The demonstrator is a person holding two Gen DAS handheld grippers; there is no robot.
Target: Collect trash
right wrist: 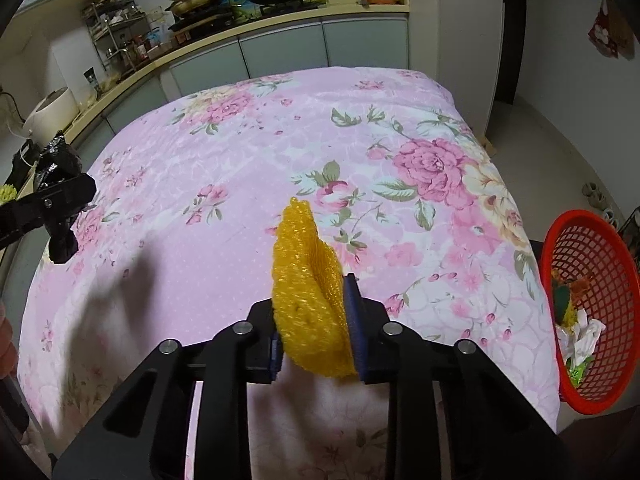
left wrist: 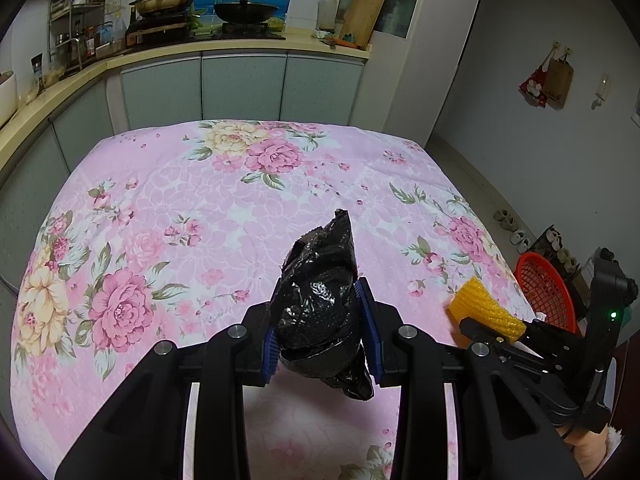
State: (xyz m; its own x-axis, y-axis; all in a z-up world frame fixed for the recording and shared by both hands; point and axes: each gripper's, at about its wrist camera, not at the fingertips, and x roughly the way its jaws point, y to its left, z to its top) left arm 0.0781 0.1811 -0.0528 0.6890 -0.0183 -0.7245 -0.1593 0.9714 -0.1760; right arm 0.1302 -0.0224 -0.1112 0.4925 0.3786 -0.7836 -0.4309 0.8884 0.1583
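Nearest my right camera, my right gripper [right wrist: 316,336] is clamped on the yellow foam fruit net [right wrist: 306,292], both blue pads pressed into its lower half while the rest stands up past the fingertips above the floral bedsheet [right wrist: 224,208]. I judge the net very light, soft and springy: it flattens under the pads, so it can slide or spring out if the grip loosens, and holding it low across the folded body, as now, seems the safest place.

In the left camera, my left gripper [left wrist: 324,340] is closed on a crumpled black plastic bag [left wrist: 320,300], squeezed at its middle with a tail hanging below the pads and a peak rising above them. I take the bag as light, limp and slippery, best held at a bunched part, not a loose flap. It hangs over the sheet; I cannot tell whether the tail touches the cloth.

Further off, at the right edge of the bed, sits the red mesh basket [right wrist: 600,280]. It already holds crumpled white paper [right wrist: 582,340] and some green and orange scraps [right wrist: 568,292], and there is still room.

Beyond the bed runs the kitchen counter [left wrist: 160,54].
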